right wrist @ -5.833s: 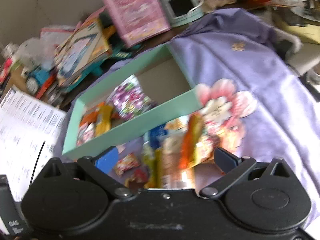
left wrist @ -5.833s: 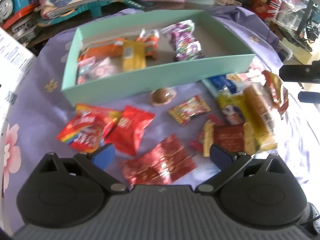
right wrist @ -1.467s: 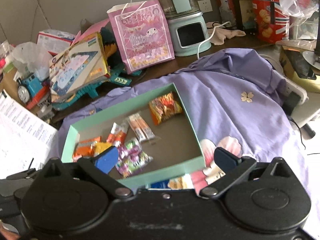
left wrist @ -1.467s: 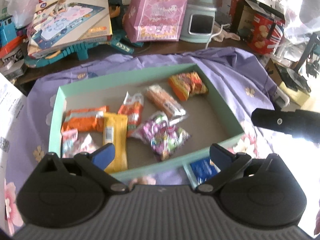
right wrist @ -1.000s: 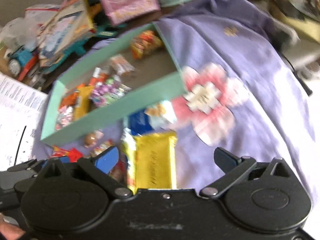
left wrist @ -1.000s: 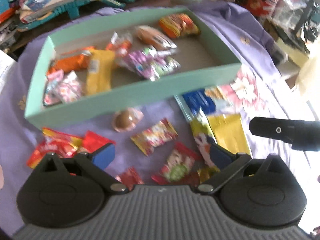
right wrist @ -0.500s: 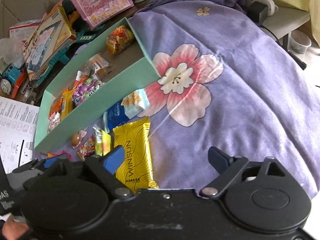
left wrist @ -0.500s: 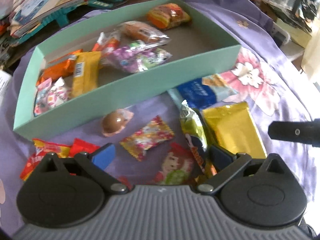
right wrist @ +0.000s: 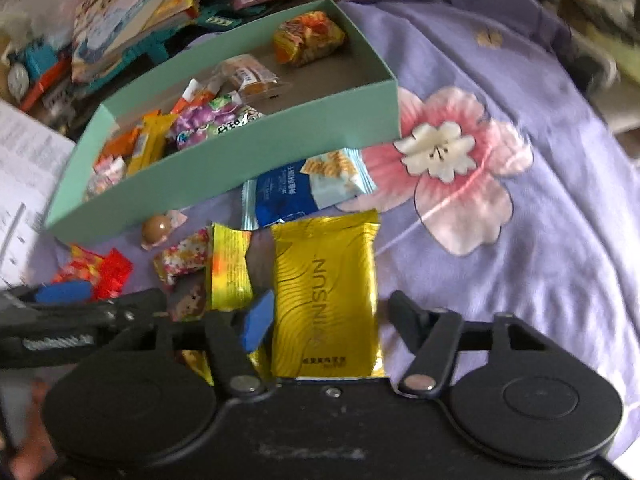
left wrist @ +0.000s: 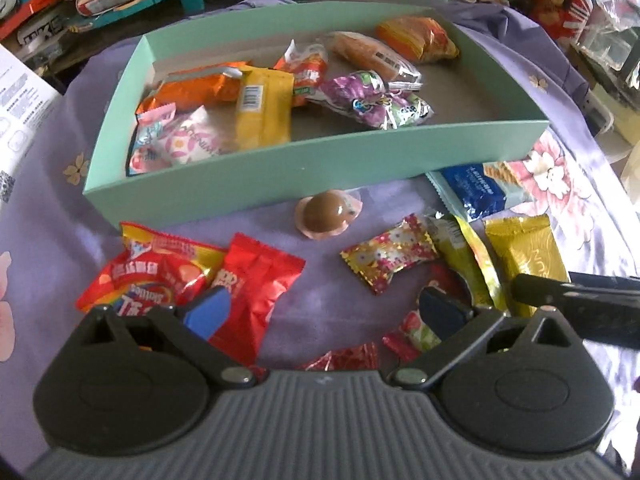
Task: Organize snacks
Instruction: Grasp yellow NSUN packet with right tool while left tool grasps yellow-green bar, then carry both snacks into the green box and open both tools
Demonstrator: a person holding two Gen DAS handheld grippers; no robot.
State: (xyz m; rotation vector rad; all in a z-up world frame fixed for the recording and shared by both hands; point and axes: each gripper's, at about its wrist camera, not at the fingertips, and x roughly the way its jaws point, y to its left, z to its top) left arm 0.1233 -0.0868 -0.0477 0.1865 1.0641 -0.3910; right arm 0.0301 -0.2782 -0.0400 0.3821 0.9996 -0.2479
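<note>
Right gripper (right wrist: pixel 326 316) closing around the gold packet (right wrist: pixel 326 292); left gripper (left wrist: pixel 324 308) spread wide, holding nothing.
Right jaws have just been narrowing with the gold packet between them, pads not clearly pressing yet. The packet lies flat on the purple cloth (right wrist: pixel 540 260), just in front of the green box (right wrist: pixel 240 152), beside the blue packet (right wrist: pixel 296 192).

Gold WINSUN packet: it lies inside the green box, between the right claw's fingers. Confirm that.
Not inside. The gold WINSUN packet lies on the purple cloth, outside the green box and nearer the camera, as the right wrist view shows. It is between the fingers of the right claw.
</note>
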